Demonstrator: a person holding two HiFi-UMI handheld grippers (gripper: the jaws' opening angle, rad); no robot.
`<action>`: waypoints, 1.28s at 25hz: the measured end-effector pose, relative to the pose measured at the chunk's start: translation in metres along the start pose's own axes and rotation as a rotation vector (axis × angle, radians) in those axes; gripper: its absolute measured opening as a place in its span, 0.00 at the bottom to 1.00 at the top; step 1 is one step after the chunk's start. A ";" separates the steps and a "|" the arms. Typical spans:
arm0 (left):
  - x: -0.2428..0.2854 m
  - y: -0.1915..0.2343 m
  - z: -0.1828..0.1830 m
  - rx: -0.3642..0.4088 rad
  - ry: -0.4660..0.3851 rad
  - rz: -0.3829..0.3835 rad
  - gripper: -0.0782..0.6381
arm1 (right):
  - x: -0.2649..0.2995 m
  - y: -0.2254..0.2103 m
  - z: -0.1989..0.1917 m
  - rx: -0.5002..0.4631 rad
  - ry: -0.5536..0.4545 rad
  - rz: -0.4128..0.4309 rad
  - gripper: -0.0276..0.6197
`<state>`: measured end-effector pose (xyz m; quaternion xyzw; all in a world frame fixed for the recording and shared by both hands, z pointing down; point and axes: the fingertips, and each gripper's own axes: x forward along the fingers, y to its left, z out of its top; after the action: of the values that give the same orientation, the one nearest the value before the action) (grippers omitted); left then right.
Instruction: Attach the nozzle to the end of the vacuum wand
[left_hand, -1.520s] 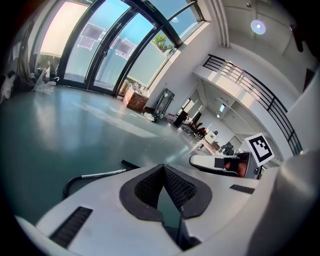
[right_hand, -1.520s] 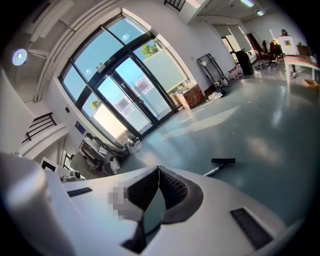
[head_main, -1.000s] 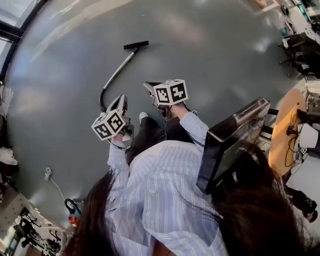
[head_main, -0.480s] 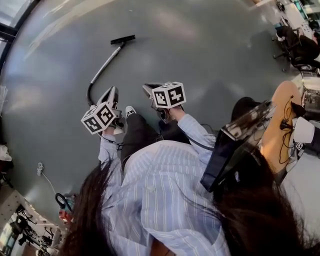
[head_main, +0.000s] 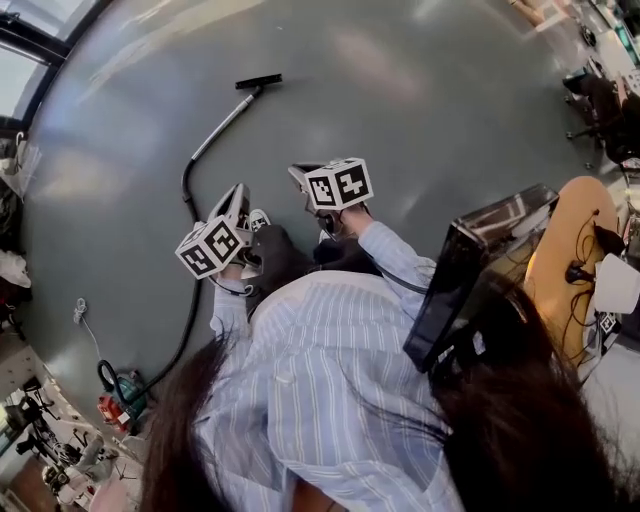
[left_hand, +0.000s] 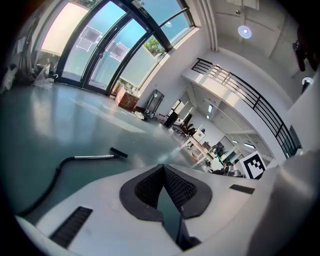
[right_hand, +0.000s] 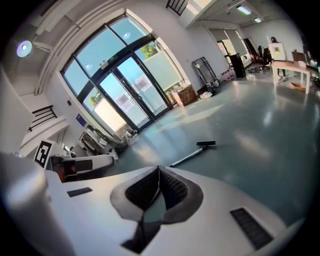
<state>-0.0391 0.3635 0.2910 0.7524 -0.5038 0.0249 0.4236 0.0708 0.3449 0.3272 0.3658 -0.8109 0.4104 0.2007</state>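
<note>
Broadly, a glossy grey floor runs to tall glass doors; the vacuum wand lies on it. The left tongs and right tongs are clenched, empty.

1. We could not tell whether the nozzle was seated on the wand; the joint was too small.
2. The left gripper's cube hid a stretch of the hose.
3. In the right gripper view, the right gripper's body covered the wand's near end.
</note>
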 end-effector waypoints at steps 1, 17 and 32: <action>-0.004 0.000 0.003 -0.004 -0.015 0.006 0.12 | 0.000 0.005 0.004 -0.014 -0.003 0.010 0.05; -0.044 0.015 0.030 0.041 -0.050 0.014 0.12 | 0.017 0.057 0.020 -0.069 -0.023 0.037 0.05; -0.112 0.110 0.061 -0.005 -0.063 -0.004 0.12 | 0.089 0.151 0.007 -0.059 0.007 0.027 0.05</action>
<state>-0.2033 0.3912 0.2670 0.7526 -0.5157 -0.0010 0.4095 -0.1018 0.3608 0.3009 0.3470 -0.8269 0.3902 0.2086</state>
